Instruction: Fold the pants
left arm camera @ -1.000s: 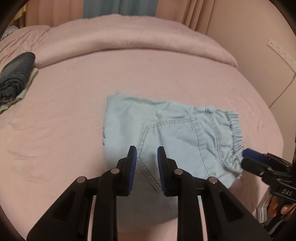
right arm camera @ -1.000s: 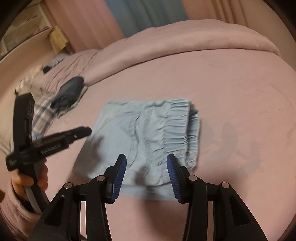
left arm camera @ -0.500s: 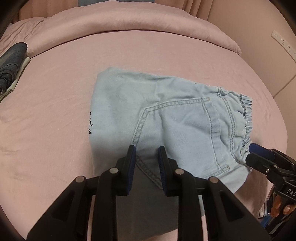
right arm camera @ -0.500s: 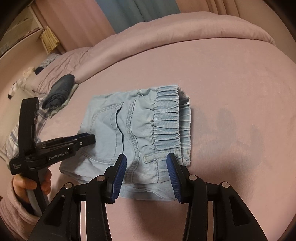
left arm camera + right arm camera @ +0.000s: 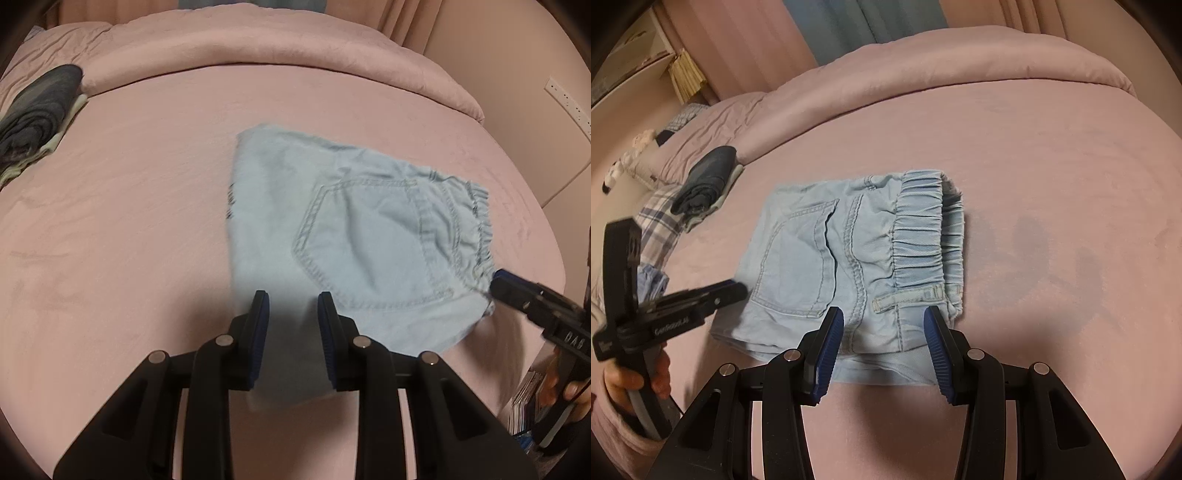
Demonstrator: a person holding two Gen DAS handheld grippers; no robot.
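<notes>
On the pink bed [image 5: 1052, 155] the folded pants [image 5: 849, 258] lie waistband rightward. The right gripper [image 5: 882, 354] hangs spread above their near edge by the waistband, gripping nothing. The left gripper [image 5: 292, 332], narrowly parted and empty, hovers over the opposite end.

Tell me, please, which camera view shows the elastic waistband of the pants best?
The right wrist view: the waistband lies central, pleats and belt loop clear. The left wrist view shows it only edge-on near the right gripper.
</notes>
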